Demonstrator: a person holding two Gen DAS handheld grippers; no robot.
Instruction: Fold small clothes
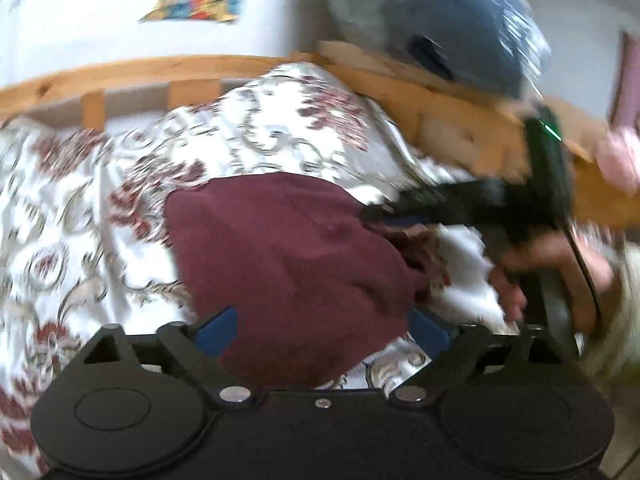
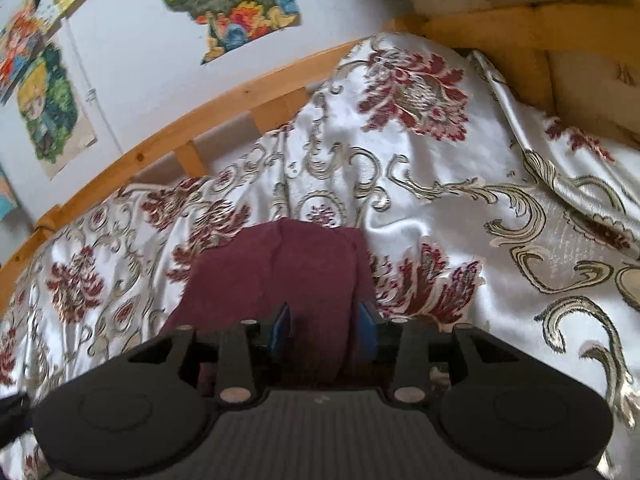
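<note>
A dark red small garment (image 1: 288, 264) lies bunched on the flowered white bedspread (image 1: 80, 208). My left gripper (image 1: 324, 328) stands wide open, its blue pads (image 1: 218, 330) on either side of the garment's near end and not pressing on it. In the left wrist view my right gripper (image 1: 380, 218) reaches in from the right to the garment's far right edge, with a hand (image 1: 540, 272) on its handle. In the right wrist view the same garment (image 2: 280, 272) runs as a fold between the partly parted pads (image 2: 368, 326) of my right gripper (image 2: 324, 328); a gap shows beside the left pad.
A wooden bed rail (image 2: 200, 120) runs along the far edge of the bedspread (image 2: 460, 208), which rises in a hump at the back. Colourful pictures (image 2: 228, 0) hang on the white wall. A blurred blue-grey bundle (image 1: 460, 20) sits above the rail at the right.
</note>
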